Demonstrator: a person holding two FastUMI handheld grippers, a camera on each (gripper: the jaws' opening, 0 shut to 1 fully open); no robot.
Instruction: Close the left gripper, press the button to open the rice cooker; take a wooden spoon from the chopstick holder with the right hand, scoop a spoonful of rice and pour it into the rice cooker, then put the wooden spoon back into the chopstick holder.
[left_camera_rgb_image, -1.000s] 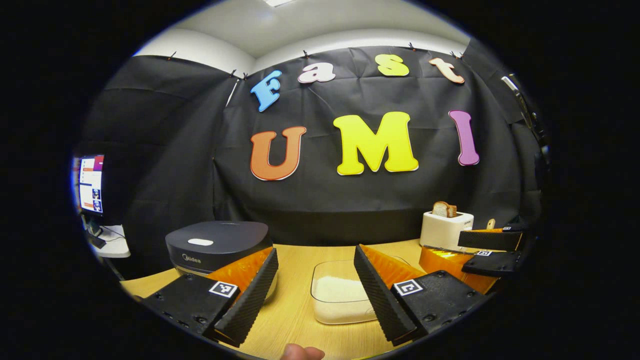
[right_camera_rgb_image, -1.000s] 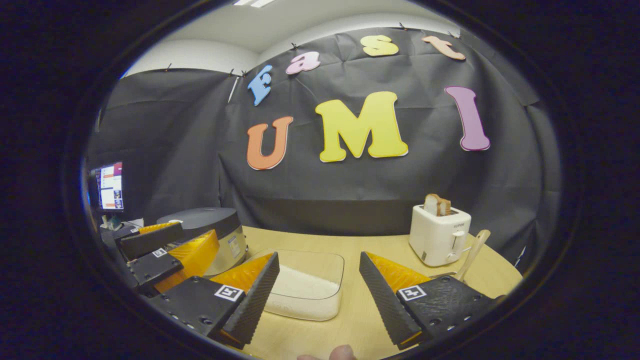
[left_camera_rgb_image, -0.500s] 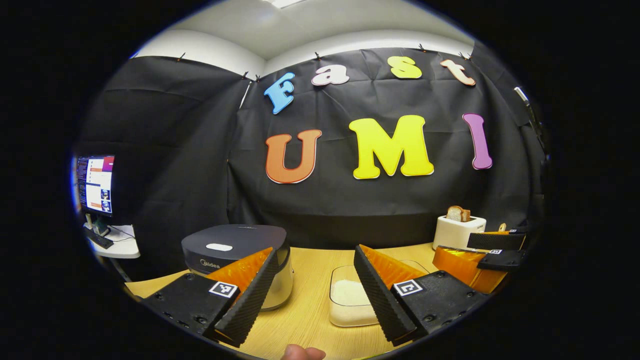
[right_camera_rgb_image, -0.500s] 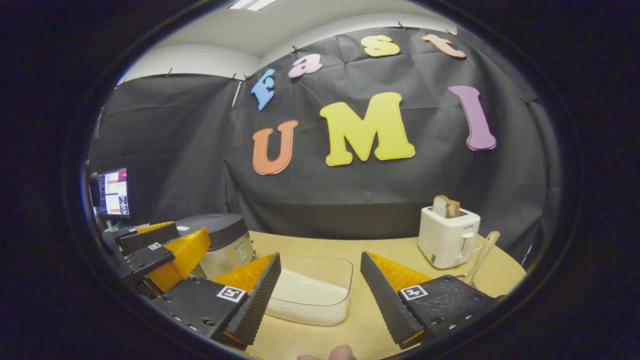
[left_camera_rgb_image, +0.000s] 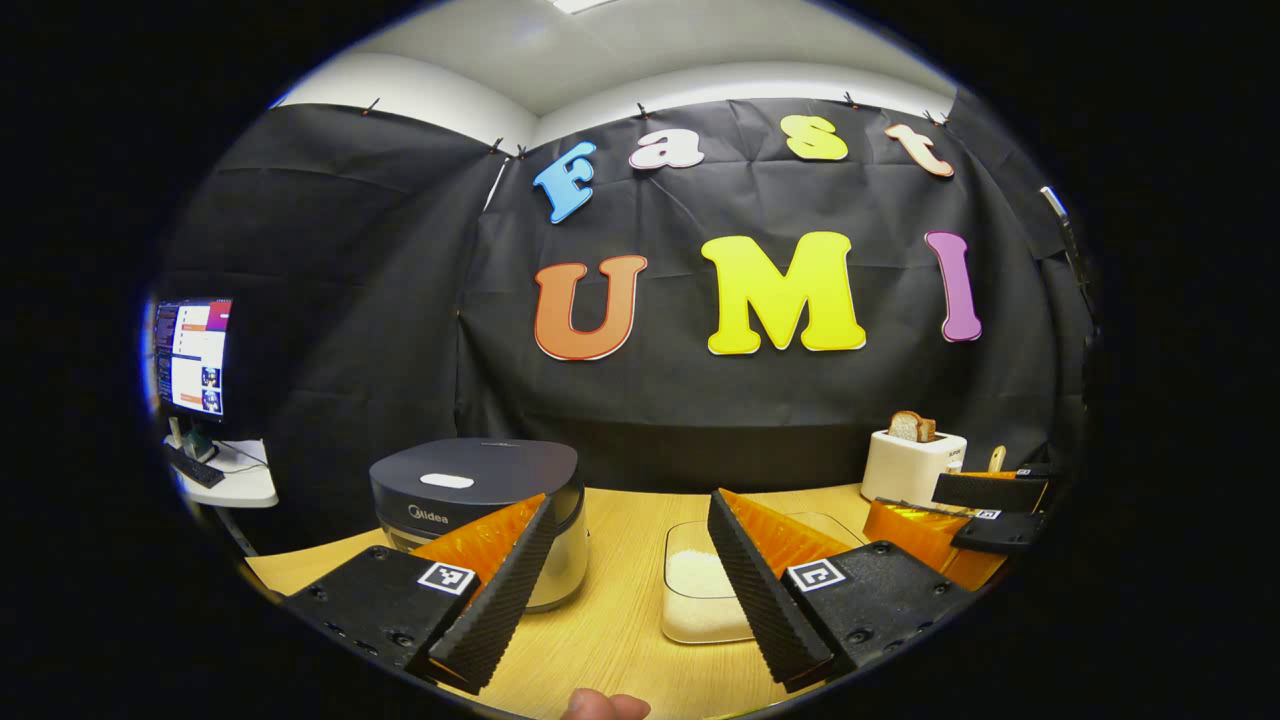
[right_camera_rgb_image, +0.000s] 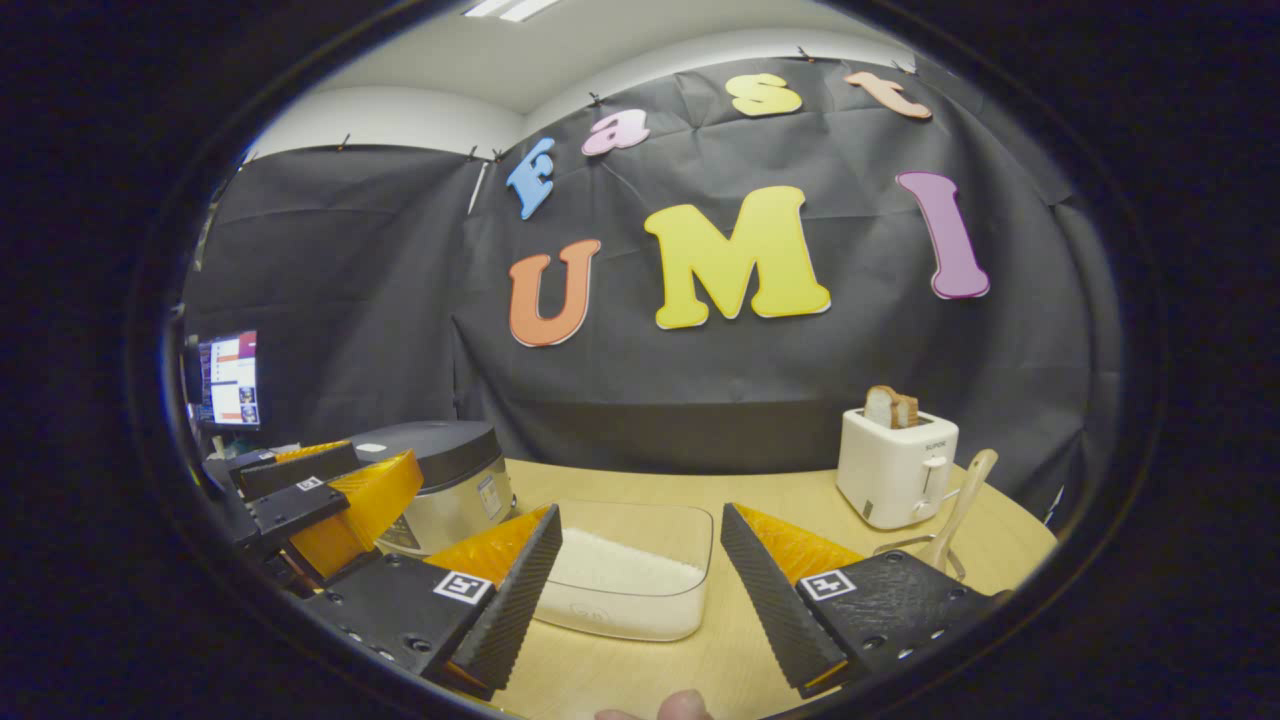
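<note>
Since the earlier frames the cooker (left_camera_rgb_image: 478, 503) has been brought slightly nearer the middle of the left gripper view, and the tub of rice (left_camera_rgb_image: 700, 585) has been shifted a little rightward there. The cooker is seen with its lid down on the left part of the desk (left_camera_rgb_image: 610, 640), its white button (left_camera_rgb_image: 447, 481) on top untouched. The left hand-held gripper (left_camera_rgb_image: 628, 585) is held above the desk in front of the cooker, its jaws spread wide with nothing between them. The rice tub lies beside the cooker, toward the middle of the desk. The right hand-held gripper (right_camera_rgb_image: 640, 595) is likewise held open and empty, just before the tub (right_camera_rgb_image: 625, 580). The spoon (right_camera_rgb_image: 958, 510) is stood tilted in its wire holder (right_camera_rgb_image: 915, 550) near the toaster (right_camera_rgb_image: 895, 465), in which bread (right_camera_rgb_image: 888, 408) is set. A monitor (left_camera_rgb_image: 190, 355) is seen at far left.
</note>
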